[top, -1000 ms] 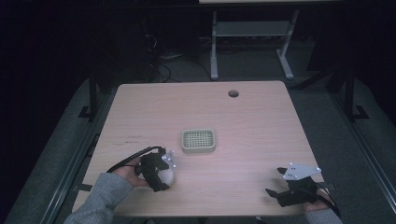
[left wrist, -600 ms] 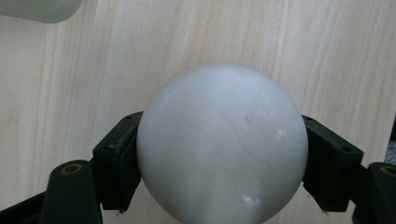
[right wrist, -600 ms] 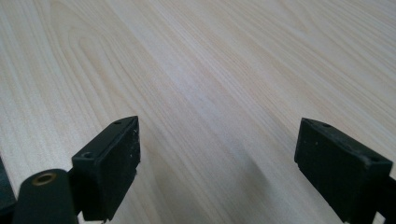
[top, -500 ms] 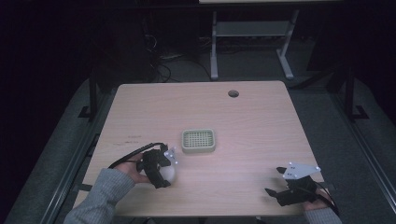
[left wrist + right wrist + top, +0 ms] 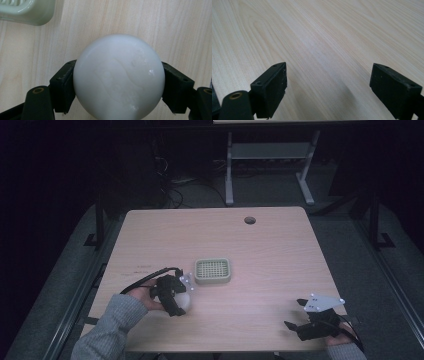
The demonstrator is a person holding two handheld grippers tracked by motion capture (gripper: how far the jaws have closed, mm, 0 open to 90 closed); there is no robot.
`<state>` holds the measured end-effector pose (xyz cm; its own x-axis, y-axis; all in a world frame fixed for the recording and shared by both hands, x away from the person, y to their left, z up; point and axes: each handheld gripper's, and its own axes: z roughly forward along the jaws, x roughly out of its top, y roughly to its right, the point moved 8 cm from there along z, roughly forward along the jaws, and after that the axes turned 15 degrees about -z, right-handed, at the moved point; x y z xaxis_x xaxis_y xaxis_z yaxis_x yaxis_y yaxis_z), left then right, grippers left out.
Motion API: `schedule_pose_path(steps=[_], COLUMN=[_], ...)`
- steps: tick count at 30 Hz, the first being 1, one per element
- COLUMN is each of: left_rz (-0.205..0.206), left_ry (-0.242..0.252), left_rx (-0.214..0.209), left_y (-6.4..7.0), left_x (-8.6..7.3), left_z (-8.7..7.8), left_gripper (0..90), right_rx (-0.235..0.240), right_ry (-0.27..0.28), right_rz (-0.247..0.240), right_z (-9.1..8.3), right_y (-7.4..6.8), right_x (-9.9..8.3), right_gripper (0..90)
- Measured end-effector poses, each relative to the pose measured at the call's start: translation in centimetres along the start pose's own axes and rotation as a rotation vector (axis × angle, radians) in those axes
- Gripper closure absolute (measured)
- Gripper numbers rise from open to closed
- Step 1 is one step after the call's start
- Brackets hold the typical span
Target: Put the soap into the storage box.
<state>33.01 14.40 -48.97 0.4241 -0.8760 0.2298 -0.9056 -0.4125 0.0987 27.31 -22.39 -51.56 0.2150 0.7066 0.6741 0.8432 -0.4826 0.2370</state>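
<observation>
A white rounded soap bar (image 5: 118, 77) sits between the jaws of my left gripper (image 5: 118, 87), which is shut on it just above the wooden table. From above, that gripper (image 5: 180, 297) hangs at the table's front left with the white soap (image 5: 185, 299) in it. A pale green slotted soap dish (image 5: 212, 270) rests just right of and beyond it; its corner (image 5: 27, 12) shows at the upper left of the left gripper view. My right gripper (image 5: 295, 320) lies at the front right edge, open, with bare wood between its jaws (image 5: 328, 87).
The light wooden table (image 5: 270, 255) has a round cable hole (image 5: 249, 220) near its far edge. A metal desk frame (image 5: 265, 160) stands on the dark floor behind. A black cable (image 5: 145, 279) loops from the left gripper.
The left gripper with the soap has shifted slightly. The right gripper has stayed in place.
</observation>
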Motion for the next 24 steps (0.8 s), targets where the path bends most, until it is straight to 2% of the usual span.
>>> schedule_pose_path(steps=[5, 13, 14, 15, 18, 21, 24], left_rz=[-0.002, 0.019, 0.038, 0.024, 0.025, 0.042, 0.048], left_ry=[0.0, -0.018, -0.029, -0.018, -0.026, -0.042, -0.03], left_rx=[-0.001, 0.001, 0.003, 0.002, -0.005, 0.004, 0.001], left_y=[-0.1, -0.2, -0.4, -0.3, -0.3, -0.5, -0.6], left_x=[0.5, 1.6, 1.7, 1.9, 2.4, 2.9, 3.5], left_z=[-0.1, -0.4, -0.5, -0.5, -0.6, -0.6, -0.8], left_gripper=[23.8, 23.7, 23.8, 23.8, 23.8, 23.8, 23.8], right_rx=[0.0, -0.003, -0.004, -0.004, -0.007, -0.008, -0.008], right_ry=[0.002, 0.005, 0.005, 0.005, 0.007, 0.011, 0.013], right_rz=[0.002, -0.004, -0.004, -0.004, -0.004, -0.003, 0.0], right_z=[0.0, -0.1, -0.1, -0.1, -0.1, -0.2, -0.2], right_y=[0.0, 0.0, 0.0, 0.0, 0.0, 0.0, 0.0], right_x=[0.0, 0.1, 0.1, 0.1, 0.1, 0.2, 0.2], right_gripper=[13.8, 13.8, 13.8, 13.8, 13.8, 13.8, 13.8])
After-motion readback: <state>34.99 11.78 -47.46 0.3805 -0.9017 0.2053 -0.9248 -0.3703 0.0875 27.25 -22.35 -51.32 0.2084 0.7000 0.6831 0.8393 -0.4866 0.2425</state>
